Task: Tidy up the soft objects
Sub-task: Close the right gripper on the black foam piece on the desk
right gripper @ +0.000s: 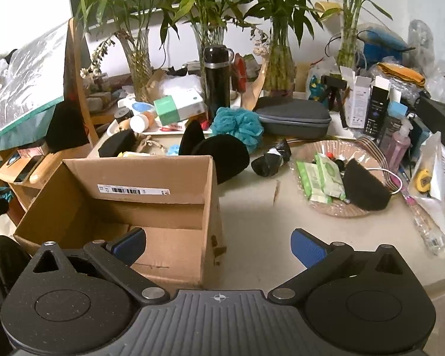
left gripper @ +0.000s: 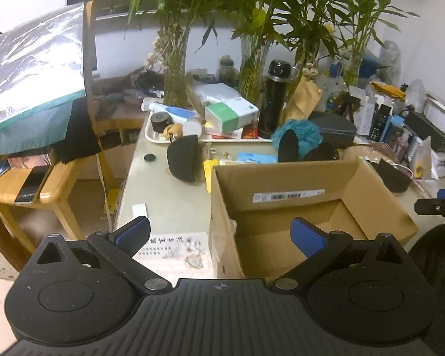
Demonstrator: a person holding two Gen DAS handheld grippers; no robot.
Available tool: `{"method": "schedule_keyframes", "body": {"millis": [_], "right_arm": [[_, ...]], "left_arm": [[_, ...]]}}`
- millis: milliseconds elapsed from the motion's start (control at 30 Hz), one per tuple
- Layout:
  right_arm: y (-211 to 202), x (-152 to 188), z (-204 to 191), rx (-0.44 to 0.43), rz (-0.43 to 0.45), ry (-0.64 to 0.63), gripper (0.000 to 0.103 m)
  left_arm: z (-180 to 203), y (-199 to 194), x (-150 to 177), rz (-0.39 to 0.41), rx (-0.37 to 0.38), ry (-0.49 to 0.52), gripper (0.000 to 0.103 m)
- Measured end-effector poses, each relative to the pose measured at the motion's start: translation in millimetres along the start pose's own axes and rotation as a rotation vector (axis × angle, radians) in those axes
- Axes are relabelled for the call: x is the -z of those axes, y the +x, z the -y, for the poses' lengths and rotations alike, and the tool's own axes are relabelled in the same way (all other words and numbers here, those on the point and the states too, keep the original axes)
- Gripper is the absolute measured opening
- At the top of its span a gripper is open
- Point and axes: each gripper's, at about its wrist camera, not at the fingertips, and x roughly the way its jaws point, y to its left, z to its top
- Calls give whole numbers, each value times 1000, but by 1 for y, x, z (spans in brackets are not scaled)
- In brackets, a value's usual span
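Teal mesh, the bath pouf [right gripper: 241, 124] sits behind the cardboard box [right gripper: 127, 195] on the surface [right gripper: 252, 219], with black foam pieces [right gripper: 222, 160] just beside it. All likely weigh little and squash easily, so pinch deep through the middle. Left gripper [left gripper: 219, 234] and right gripper [right gripper: 219, 244] hover, jaws apart, empty. The box seems empty, though its floor is partly hidden; clutter crowds the far edge.
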Motion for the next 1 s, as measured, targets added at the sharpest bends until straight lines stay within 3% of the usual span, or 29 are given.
{"method": "schedule_keyframes", "body": {"millis": [200, 633, 1000], "right_arm": [[12, -12, 2, -45, -2, -18, 103], [39, -54, 21, -142, 98, -45, 103], [84, -77, 35, -149, 110, -114, 103]], "left_arm": [[-6, 10, -6, 16, -14, 8, 103], [-28, 28, -16, 29, 15, -7, 103], [-36, 41, -24, 39, 43, -26, 103]]}}
